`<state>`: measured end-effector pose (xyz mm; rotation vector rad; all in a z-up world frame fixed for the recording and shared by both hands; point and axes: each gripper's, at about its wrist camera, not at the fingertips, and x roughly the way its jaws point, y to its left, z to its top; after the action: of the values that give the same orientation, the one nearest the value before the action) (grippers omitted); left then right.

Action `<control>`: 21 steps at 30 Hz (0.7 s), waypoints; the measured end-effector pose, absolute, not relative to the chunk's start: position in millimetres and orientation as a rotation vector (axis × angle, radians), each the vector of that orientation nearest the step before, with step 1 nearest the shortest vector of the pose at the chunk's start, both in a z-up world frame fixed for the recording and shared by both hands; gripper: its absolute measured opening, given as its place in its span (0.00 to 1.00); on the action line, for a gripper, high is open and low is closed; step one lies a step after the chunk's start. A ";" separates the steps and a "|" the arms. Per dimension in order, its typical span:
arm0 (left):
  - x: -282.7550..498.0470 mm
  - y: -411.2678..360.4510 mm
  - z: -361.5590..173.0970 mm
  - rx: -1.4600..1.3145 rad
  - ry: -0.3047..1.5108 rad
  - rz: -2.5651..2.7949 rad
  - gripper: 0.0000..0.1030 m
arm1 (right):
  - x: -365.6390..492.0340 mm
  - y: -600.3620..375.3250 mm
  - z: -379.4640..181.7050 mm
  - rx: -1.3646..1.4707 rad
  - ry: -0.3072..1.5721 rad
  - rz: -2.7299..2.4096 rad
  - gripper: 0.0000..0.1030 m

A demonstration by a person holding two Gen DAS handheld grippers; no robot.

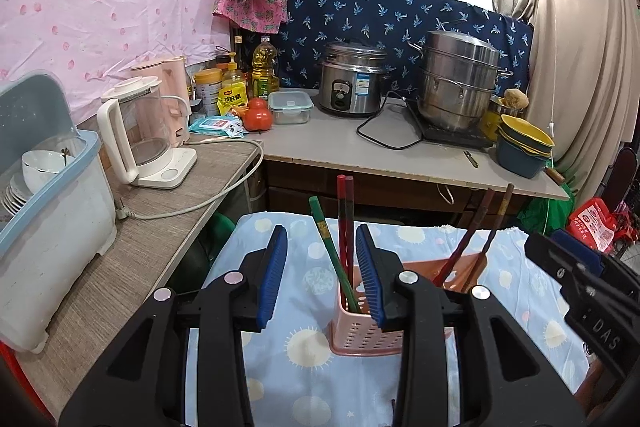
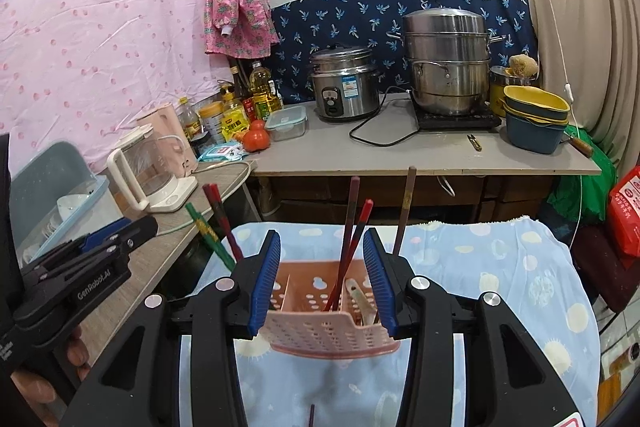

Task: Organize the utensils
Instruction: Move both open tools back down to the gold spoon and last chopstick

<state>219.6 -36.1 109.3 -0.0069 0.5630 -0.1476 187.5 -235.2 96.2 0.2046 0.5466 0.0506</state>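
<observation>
A pink perforated utensil holder (image 1: 360, 339) (image 2: 320, 331) stands on the blue patterned cloth (image 2: 480, 267). In the left wrist view, a green chopstick (image 1: 328, 247) and two red chopsticks (image 1: 345, 211) stand in its left compartment. My left gripper (image 1: 322, 229) is open around them, pads touching nothing. Two brown chopsticks (image 1: 480, 223) lean in the right compartment. In the right wrist view my right gripper (image 2: 322, 234) is open in front of the holder, framing a red chopstick (image 2: 356, 239), dark chopsticks (image 2: 352, 203) and a white spoon (image 2: 356, 291). Each gripper shows at the other view's edge: right gripper (image 1: 546, 239), left gripper (image 2: 136, 225).
A loose chopstick (image 2: 312, 415) lies on the cloth near me. To the left, a side table holds a kettle (image 1: 140, 131) and a dish rack (image 1: 48, 207). Behind, a counter (image 1: 360, 147) carries a rice cooker (image 1: 352, 79), steamer pot (image 1: 460, 83) and stacked bowls (image 1: 524, 147).
</observation>
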 end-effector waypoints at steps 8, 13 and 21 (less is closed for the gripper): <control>194.3 -35.9 101.8 0.000 0.582 -0.162 0.33 | 154.1 -229.3 81.0 0.193 0.576 0.049 0.41; 178.0 -33.4 91.1 -0.001 0.610 -0.169 0.33 | 135.6 -226.7 68.4 0.188 0.610 0.048 0.41; 152.7 -31.0 69.1 0.011 0.663 -0.177 0.33 | 106.2 -221.7 45.1 0.182 0.669 0.048 0.41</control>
<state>152.7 -31.0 69.1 0.0113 0.6630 -0.1767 106.2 -221.7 45.1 0.1821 0.6691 0.0480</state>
